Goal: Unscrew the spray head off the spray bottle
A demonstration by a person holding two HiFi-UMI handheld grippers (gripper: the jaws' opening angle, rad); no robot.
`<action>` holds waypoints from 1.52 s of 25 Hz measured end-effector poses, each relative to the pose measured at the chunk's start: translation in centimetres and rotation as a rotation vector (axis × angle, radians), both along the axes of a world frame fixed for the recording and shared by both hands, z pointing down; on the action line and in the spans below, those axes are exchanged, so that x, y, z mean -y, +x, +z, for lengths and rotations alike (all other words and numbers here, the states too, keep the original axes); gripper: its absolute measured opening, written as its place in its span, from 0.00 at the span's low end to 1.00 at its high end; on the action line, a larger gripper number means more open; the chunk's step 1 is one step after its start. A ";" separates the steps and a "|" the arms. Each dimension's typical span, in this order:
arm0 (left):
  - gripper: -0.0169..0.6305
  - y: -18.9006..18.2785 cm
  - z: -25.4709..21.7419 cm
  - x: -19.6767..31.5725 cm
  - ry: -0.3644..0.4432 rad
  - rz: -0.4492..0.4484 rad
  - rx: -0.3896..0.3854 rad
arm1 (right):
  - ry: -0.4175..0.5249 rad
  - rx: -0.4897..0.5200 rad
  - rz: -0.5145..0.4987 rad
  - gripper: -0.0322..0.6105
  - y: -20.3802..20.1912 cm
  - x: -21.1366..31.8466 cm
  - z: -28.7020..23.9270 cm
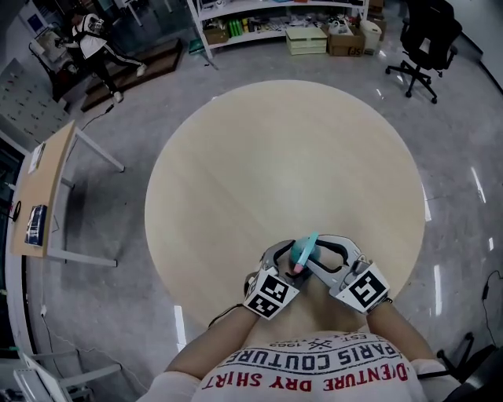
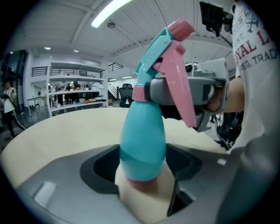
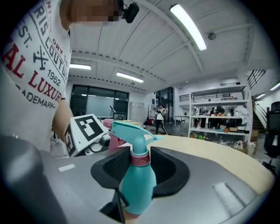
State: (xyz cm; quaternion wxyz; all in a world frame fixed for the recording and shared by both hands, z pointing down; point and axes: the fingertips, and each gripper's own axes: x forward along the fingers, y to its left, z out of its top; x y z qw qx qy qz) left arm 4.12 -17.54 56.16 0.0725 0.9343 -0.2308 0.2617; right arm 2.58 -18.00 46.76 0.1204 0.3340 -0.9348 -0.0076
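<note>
A teal spray bottle with a pink trigger lies between both grippers, near the front edge of the round table. My left gripper is shut on the bottle's teal body, with a black pad against each side near the base. My right gripper is shut on the pink collar just under the teal spray head. In the left gripper view the right gripper wraps the neck below the pink trigger. The left gripper's marker cube shows behind the bottle.
The person's printed shirt is right behind the grippers. A black office chair stands at the far right. Shelving with boxes runs along the back. A wooden side desk is at the left.
</note>
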 end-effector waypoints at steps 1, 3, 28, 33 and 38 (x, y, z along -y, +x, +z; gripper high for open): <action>0.53 0.1 0.0 0.0 -0.001 -0.028 0.004 | 0.004 -0.003 0.015 0.27 0.0 0.1 0.1; 0.53 0.3 0.0 0.0 -0.007 -0.066 0.011 | 0.009 0.004 0.028 0.26 -0.1 0.3 0.1; 0.53 -0.5 0.1 -1.5 -0.005 0.259 0.020 | -0.176 0.145 -0.241 0.42 0.4 -2.7 -0.7; 0.53 -0.7 0.2 -0.2 -0.001 0.059 0.016 | -0.155 0.185 -0.117 0.44 1.0 -2.6 -1.1; 0.53 -0.7 0.2 0.2 -0.009 -0.137 0.020 | -0.146 0.223 -0.031 0.46 0.2 -2.6 -1.3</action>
